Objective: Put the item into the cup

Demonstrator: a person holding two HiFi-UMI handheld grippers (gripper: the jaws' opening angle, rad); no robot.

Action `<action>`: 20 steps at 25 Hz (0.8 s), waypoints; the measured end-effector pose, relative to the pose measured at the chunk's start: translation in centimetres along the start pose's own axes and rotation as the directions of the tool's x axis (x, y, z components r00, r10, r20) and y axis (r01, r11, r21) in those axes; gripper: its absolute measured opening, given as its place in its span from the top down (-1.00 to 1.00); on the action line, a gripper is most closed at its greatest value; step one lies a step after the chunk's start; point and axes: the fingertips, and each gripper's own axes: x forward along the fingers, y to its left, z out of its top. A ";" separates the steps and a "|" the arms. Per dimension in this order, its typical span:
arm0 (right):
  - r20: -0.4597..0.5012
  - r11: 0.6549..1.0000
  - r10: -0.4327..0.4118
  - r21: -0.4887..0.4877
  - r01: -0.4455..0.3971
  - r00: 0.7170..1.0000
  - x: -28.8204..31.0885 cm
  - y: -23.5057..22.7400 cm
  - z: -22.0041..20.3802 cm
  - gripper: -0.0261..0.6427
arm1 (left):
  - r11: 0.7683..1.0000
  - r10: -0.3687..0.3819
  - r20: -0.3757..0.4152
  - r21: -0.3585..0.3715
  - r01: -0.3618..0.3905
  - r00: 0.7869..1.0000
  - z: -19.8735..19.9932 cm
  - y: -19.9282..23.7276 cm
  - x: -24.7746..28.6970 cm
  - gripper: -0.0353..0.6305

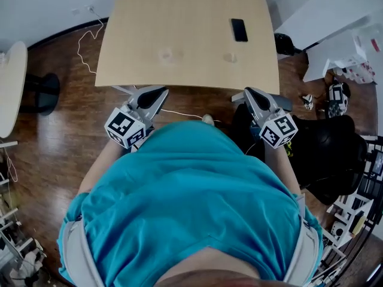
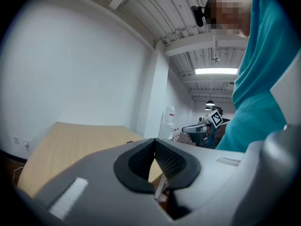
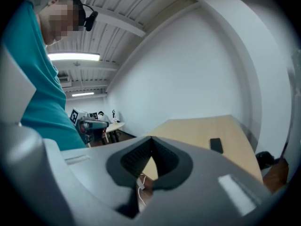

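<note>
Two small pale, see-through things sit on the light wooden table (image 1: 179, 17), one (image 1: 166, 55) left of centre and one (image 1: 230, 57) to its right. Both are too faint to tell which is the cup. My left gripper (image 1: 157, 94) is held just off the table's near edge with its jaws shut and nothing between them (image 2: 154, 142). My right gripper (image 1: 250, 93) is held the same way at the right, shut and empty (image 3: 151, 140). Both point towards the table, well short of the two things.
A black phone (image 1: 239, 29) lies at the table's far right, also in the right gripper view (image 3: 216, 145). A white cable (image 1: 87, 46) trails over the wooden floor at the left, beside a round white table (image 1: 12, 82). A black chair (image 1: 329, 154) and clutter stand at the right.
</note>
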 end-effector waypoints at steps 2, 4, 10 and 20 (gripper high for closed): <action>-0.022 0.999 0.033 -0.033 -0.033 0.999 0.8 -2.5 -0.8 0.91 | 0.999 0.044 -0.007 -0.017 -0.044 0.999 0.2 0.6 2.0 0.88; -0.060 0.994 0.067 -0.088 -0.072 0.996 2.1 -5.0 -1.5 0.91 | 0.995 0.088 0.000 -0.047 -0.088 0.996 0.6 1.3 3.9 0.88; -0.194 0.978 0.090 -0.169 -0.123 0.977 7.5 -12.7 -5.0 0.83 | 0.983 0.162 -0.036 -0.079 -0.165 0.986 0.6 2.5 8.6 0.88; -0.502 0.937 -0.041 -0.319 -0.141 0.864 15.4 -17.0 -15.7 0.54 | 0.992 0.067 -0.138 -0.097 -0.081 0.988 -1.7 4.8 11.3 0.88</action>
